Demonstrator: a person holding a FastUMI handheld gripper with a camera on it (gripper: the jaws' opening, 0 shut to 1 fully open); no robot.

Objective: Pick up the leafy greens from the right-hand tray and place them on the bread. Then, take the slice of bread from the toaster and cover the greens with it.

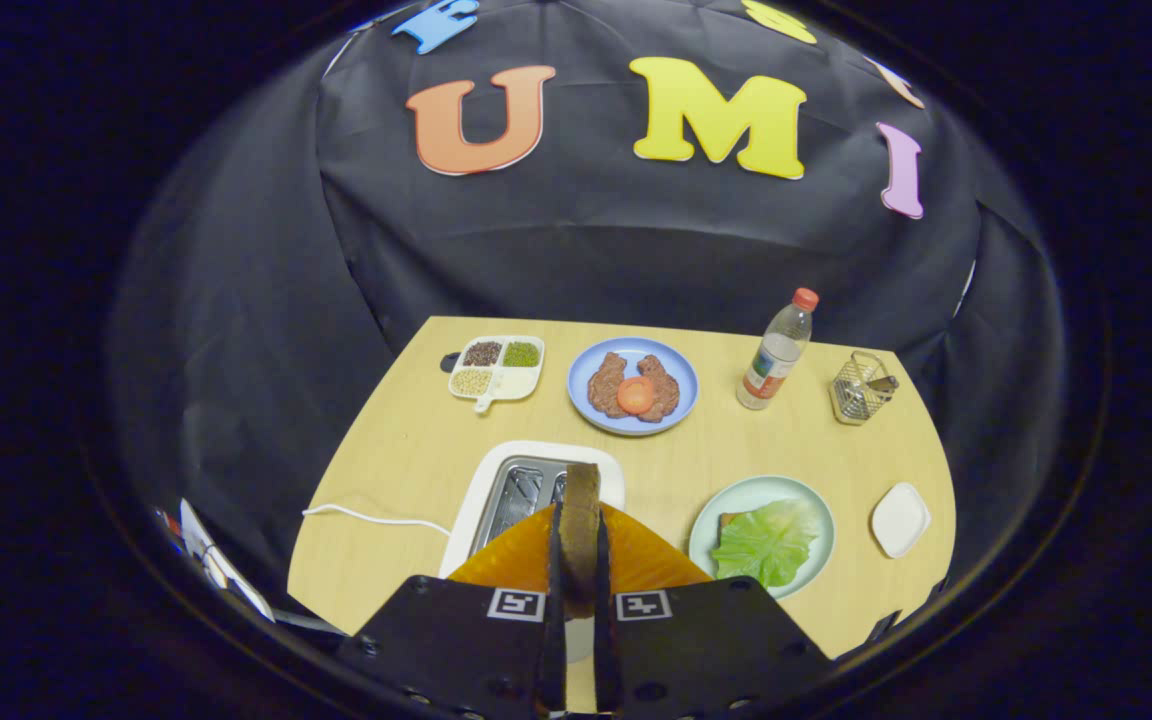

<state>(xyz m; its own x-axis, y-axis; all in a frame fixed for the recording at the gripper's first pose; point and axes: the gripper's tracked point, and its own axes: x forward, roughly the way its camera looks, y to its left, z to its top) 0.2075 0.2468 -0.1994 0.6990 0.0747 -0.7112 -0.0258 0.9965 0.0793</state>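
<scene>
Gripper [579,575] fingers clamped on the bread slice [580,520], held edge-on, brown crust up, above the white toaster [536,490]. Risk: thin grip on soft crumb, so the slice may twist or drop in transit. Beyond, to the right: crinkled greens [768,540] already on the pale round plate [806,500].

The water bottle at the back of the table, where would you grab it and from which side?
The gripper is shut on the bread slice now, so this comes afterwards. The water bottle stands upright and apart from the blue plate and the wire basket. Probably best: come in level from the near side and close across its round body, below the cap.
</scene>
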